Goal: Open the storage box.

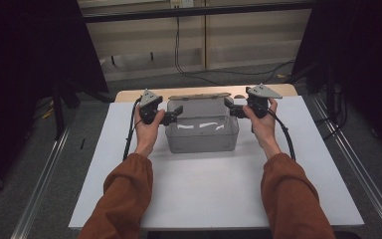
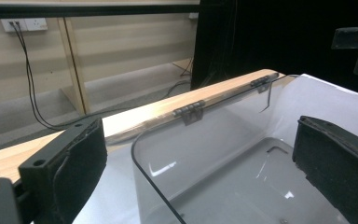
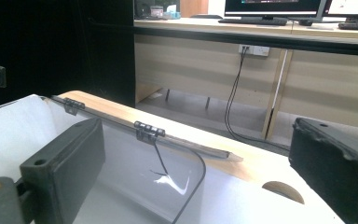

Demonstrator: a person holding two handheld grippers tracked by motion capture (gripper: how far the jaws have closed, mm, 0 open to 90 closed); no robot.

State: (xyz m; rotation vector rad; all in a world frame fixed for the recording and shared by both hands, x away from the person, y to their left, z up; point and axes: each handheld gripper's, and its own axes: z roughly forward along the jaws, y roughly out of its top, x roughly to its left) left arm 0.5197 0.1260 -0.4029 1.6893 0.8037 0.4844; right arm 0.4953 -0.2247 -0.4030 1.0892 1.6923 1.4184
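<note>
A clear plastic box stands on the white table top, its hinged lid folded back behind it. My left gripper is at the box's left end and is open. In the left gripper view one jaw is outside the end wall and the other over the empty inside of the box. My right gripper is open at the right end. In the right gripper view the box's rim runs between the jaws. Neither gripper is closed on the wall.
A wooden strip runs along the table's far edge, with a round notch near the right gripper. Black curtains hang at both sides. Cables trail down the back wall. Metal rails flank the table.
</note>
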